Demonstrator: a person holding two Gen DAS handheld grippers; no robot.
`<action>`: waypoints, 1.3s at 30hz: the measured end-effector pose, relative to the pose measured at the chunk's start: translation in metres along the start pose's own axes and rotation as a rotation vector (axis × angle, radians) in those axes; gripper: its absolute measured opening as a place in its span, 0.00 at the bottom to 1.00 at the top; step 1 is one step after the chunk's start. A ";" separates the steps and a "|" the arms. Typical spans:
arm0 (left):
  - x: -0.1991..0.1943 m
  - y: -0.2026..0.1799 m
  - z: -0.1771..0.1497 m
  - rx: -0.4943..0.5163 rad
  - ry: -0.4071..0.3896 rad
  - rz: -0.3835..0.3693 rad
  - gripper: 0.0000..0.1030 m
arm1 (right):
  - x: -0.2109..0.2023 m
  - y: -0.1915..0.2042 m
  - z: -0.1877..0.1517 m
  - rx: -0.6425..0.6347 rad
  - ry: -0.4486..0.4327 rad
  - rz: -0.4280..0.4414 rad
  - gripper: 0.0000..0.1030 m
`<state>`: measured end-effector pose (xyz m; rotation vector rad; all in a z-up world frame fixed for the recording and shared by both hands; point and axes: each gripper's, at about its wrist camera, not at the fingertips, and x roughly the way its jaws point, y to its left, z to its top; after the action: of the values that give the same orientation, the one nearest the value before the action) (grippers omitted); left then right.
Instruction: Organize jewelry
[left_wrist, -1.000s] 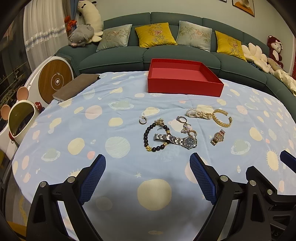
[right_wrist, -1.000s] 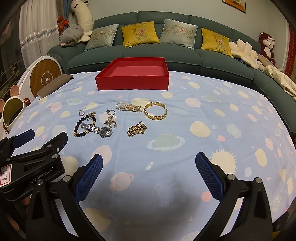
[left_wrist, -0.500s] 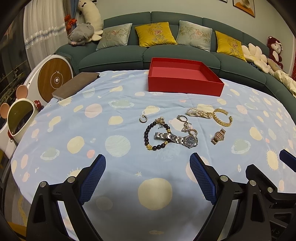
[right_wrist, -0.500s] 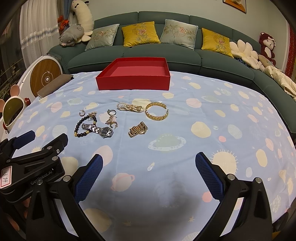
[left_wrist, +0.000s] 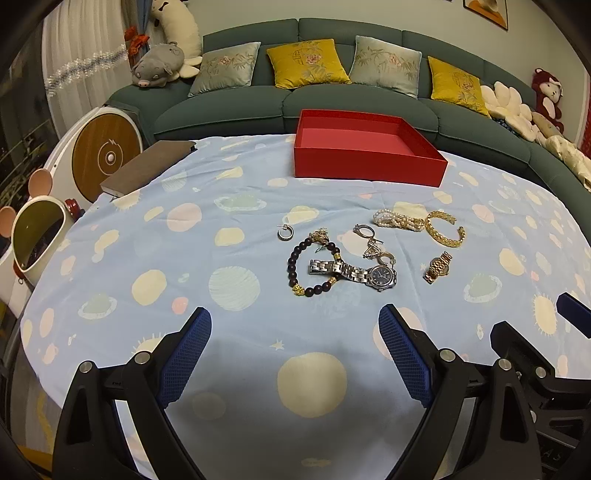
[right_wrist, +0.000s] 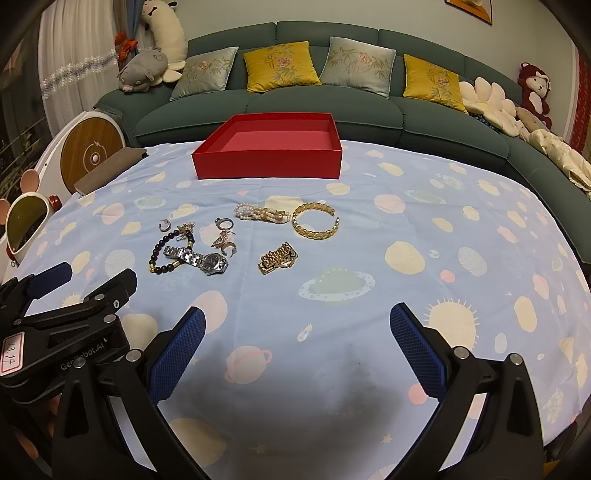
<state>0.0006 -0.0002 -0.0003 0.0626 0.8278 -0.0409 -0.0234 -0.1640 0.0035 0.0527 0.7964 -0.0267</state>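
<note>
Nothing among your jewelry has moved since a second ago; both views have only crept slightly nearer. Your silver watch (left_wrist: 354, 273) lies across the bead bracelet (left_wrist: 312, 266), gold cuff (left_wrist: 445, 232) at two o'clock, red box (left_wrist: 369, 168) at twelve. Your left tongs (left_wrist: 295, 354) and right tongs (right_wrist: 297, 352) hang released over the surface (left_wrist: 184, 258).

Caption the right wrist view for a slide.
Open right tool hovers over planet-print tablecloth; watches, bracelets and earrings lie before an empty red box.
</note>
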 end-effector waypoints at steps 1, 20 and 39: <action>0.000 0.001 0.000 -0.001 -0.001 0.001 0.87 | 0.000 0.000 0.000 0.002 0.000 0.000 0.95; 0.024 0.038 0.010 -0.073 0.023 0.024 0.88 | 0.082 0.000 0.028 0.074 0.098 0.036 0.62; 0.041 0.029 0.010 -0.065 0.054 -0.032 0.88 | 0.115 0.008 0.027 0.043 0.121 0.016 0.37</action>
<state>0.0379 0.0271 -0.0225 -0.0106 0.8838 -0.0422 0.0765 -0.1577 -0.0594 0.1023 0.9159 -0.0259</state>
